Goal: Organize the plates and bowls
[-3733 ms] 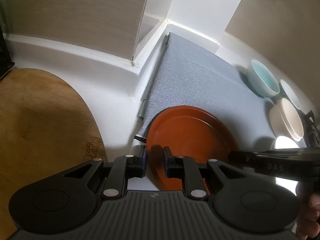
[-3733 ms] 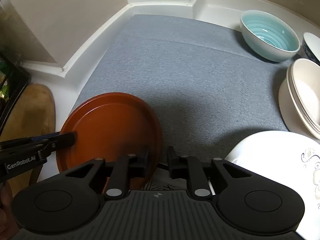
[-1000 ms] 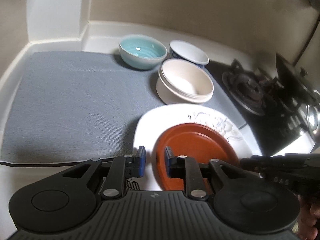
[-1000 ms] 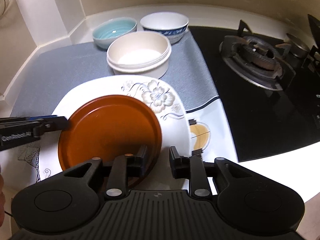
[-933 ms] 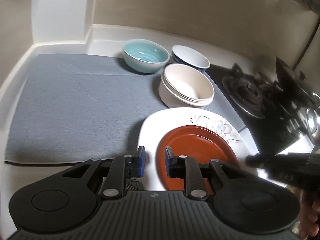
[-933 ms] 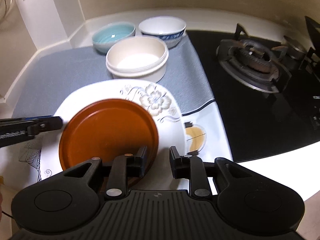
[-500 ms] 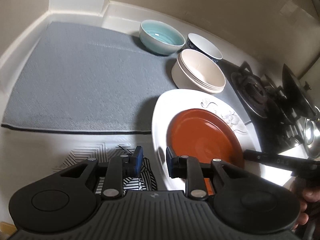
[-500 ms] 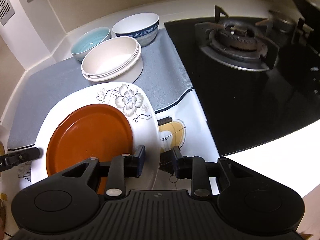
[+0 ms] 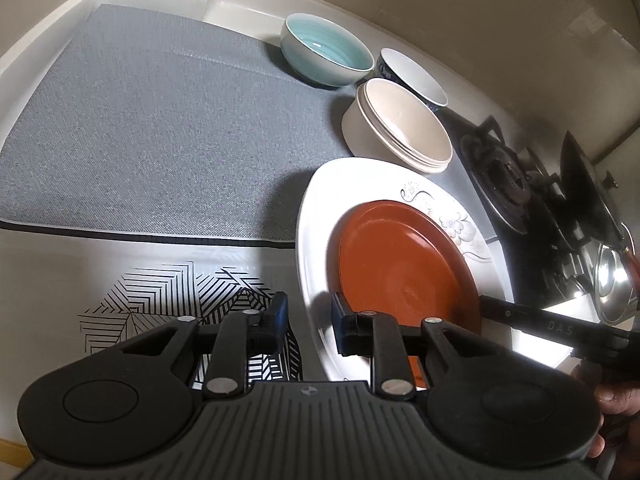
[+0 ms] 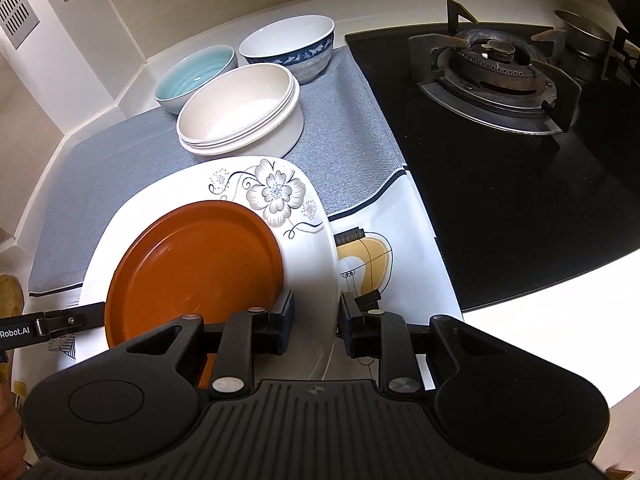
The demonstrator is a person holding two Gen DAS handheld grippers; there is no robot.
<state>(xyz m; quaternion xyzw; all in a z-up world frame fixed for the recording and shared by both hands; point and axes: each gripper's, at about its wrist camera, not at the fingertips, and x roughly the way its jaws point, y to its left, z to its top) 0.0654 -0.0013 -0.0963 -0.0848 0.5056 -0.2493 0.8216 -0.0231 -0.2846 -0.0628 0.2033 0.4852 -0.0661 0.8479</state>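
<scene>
Shows brown plate [image 10: 192, 264] now released onto white plate [image 10: 308, 248]: 1 stack made. Shows left gripper [image 9: 307, 322] and right gripper [image 10: 316, 316] straddling white rim, narrow jaws just closing; grip itself unclear.

Location: domestic kitchen.
A gas hob [image 10: 500, 60] with cast burner grates is set into a white counter [image 9: 48, 264]; bowls [image 10: 240, 108] and plates [image 10: 280, 200] sit on a grey drying mat [image 9: 160, 120] beside it.
</scene>
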